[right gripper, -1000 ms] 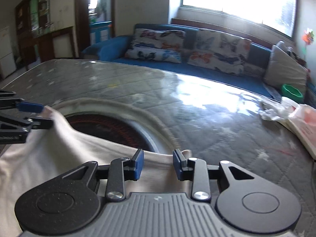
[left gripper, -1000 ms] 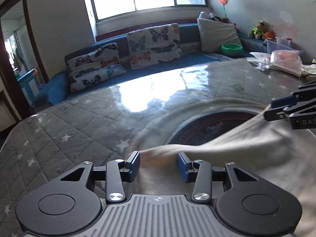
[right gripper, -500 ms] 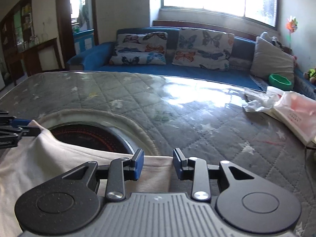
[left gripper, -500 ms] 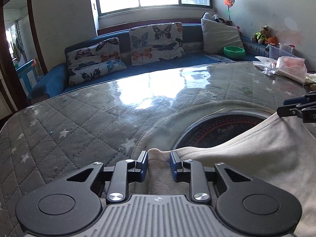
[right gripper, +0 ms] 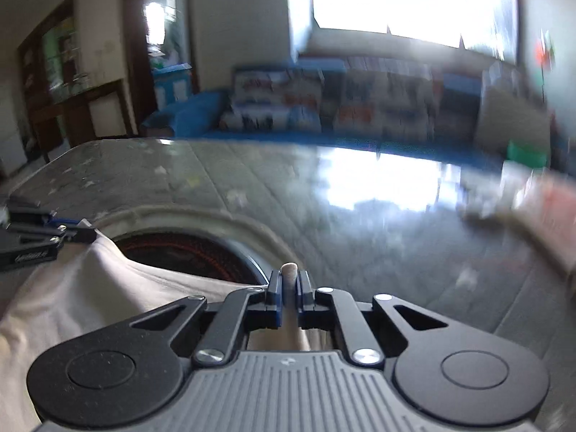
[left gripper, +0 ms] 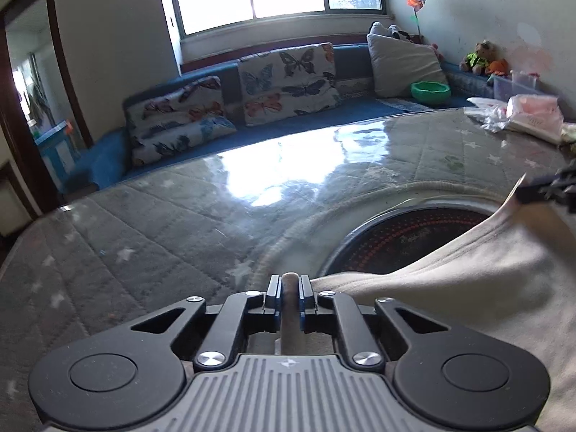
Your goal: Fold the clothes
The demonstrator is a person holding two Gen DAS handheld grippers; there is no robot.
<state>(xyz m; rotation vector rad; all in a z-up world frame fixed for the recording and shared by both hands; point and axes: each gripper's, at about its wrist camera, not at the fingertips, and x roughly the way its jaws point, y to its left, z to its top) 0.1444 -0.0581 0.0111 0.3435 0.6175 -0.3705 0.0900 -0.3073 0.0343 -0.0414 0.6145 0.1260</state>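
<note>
A beige garment (left gripper: 468, 288) lies on a grey quilted surface (left gripper: 144, 237) and partly covers a dark round inset with red dots (left gripper: 406, 234). My left gripper (left gripper: 290, 284) is shut on the garment's left edge, a fold of cloth pinched between the jaws. My right gripper (right gripper: 289, 279) is shut on the garment's (right gripper: 90, 288) right edge. Each gripper shows at the side of the other's view: the right one (left gripper: 550, 185), the left one (right gripper: 43, 234). The right wrist view is motion-blurred.
A blue sofa with butterfly cushions (left gripper: 288, 75) runs along the far side under a window. A green bowl (left gripper: 430, 91) sits on it. Plastic bags (left gripper: 522, 115) lie at the surface's far right. A doorway (left gripper: 32, 108) is at left.
Both grippers went from open around the garment's edge to shut on it. The right gripper's view has shifted and blurred, so it is moving.
</note>
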